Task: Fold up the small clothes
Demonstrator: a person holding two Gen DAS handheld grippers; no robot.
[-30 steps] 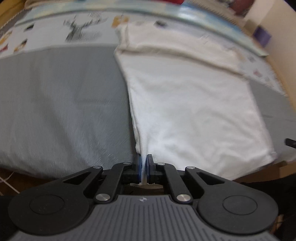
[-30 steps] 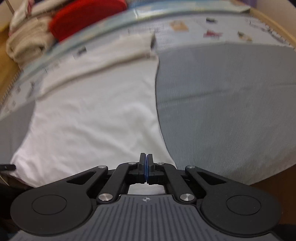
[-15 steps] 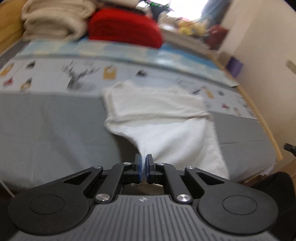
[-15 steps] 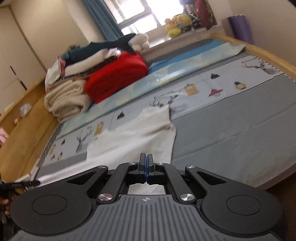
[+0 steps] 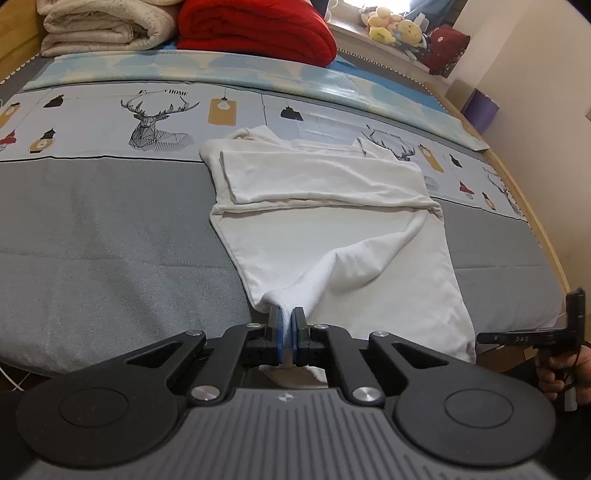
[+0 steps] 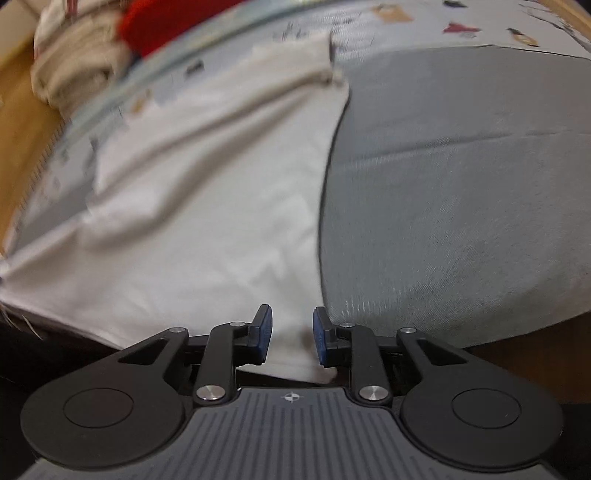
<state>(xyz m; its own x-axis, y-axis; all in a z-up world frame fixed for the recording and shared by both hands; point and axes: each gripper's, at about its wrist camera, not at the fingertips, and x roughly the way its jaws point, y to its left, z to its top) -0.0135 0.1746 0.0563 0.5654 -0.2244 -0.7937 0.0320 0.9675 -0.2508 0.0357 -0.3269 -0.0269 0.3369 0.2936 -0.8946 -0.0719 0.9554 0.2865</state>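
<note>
White garment (image 5: 332,229): on bed (image 5: 110,236), sleeves folded in. Left claw (image 5: 287,334) still clenched on lifted hem corner; right claw (image 6: 291,338) newly released, its corner dropped. Bottom fold interrupted; regrasp likely.

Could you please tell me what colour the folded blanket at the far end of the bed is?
The folded blanket is bright red, clearest in the left wrist view.
</note>
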